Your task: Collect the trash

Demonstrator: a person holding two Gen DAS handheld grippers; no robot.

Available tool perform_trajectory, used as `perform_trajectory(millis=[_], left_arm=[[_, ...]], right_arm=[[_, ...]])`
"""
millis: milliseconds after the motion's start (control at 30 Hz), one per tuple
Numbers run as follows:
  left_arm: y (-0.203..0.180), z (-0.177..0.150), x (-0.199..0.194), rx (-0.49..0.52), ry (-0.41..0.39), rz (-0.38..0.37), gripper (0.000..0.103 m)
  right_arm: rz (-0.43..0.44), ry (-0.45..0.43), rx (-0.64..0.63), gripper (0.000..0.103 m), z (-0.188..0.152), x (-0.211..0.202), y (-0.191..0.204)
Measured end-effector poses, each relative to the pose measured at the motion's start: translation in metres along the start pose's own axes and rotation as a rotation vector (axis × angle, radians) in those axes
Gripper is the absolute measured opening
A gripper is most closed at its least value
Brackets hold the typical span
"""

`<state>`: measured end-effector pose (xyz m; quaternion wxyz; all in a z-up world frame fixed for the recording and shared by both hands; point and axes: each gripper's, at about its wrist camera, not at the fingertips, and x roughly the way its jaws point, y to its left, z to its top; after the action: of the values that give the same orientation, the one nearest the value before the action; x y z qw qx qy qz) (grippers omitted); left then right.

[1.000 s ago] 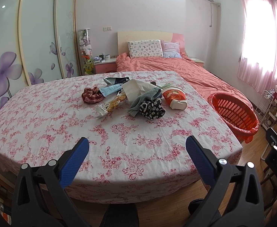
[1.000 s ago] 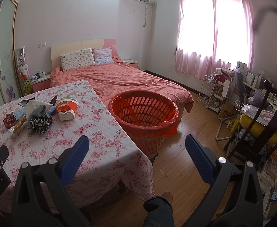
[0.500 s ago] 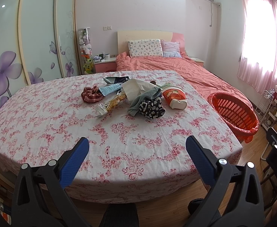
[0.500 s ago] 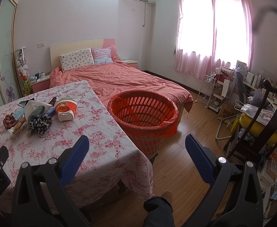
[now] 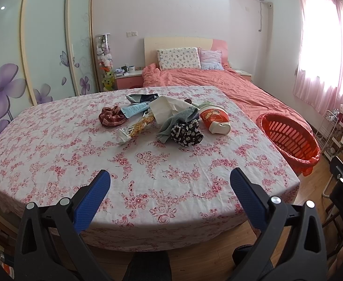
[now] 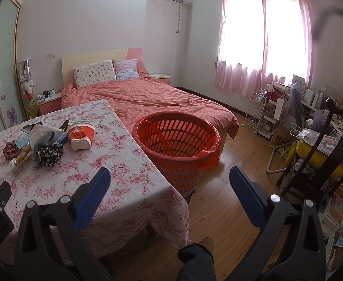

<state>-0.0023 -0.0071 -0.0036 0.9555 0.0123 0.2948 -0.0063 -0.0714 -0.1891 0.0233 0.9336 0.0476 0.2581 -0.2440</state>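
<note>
A pile of litter and small items lies mid-table on the floral tablecloth (image 5: pixel 148 182): a red-and-white cup (image 5: pixel 214 120) on its side, a yellow snack wrapper (image 5: pixel 136 127), a blue tube (image 5: pixel 135 109), white paper (image 5: pixel 165 107), a grey cloth (image 5: pixel 179 119), a black floral scrunchie (image 5: pixel 186 133) and a red plaid scrunchie (image 5: pixel 111 116). An orange basket (image 6: pixel 176 140) lined with a red bag stands on the floor by the table's right side. My left gripper (image 5: pixel 170 183) hangs open over the near table edge, well short of the pile. My right gripper (image 6: pixel 169 181) is open over the table corner and floor, holding nothing.
A bed with a coral cover (image 6: pixel 152 98) sits behind the table. A dark wooden chair (image 6: pixel 330 154), a white trolley (image 6: pixel 258 110) and cluttered shelves fill the right side. Wardrobe doors (image 5: pixel 42 46) line the left wall. A person's leg (image 6: pixel 194 260) shows below.
Both views have crept very slightly nearer to the table. Both grippers stay open and nothing on the table has moved.
</note>
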Motion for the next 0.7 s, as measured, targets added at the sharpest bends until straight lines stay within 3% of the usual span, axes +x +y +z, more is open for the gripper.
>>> perform_trajectory(millis=[300,700], left_arm=[[0.005,0.002,0.020,-0.001,0.029,0.026,0.101],[0.076,0.031,0.088,-0.093,0.117,0.041,0.101]], right_arm=[[0.021,0.008,-0.006,0.099,-0.001,0.009,0.003],[0.144,0.095,-0.008,0.099,0.027,0.086,0.052]])
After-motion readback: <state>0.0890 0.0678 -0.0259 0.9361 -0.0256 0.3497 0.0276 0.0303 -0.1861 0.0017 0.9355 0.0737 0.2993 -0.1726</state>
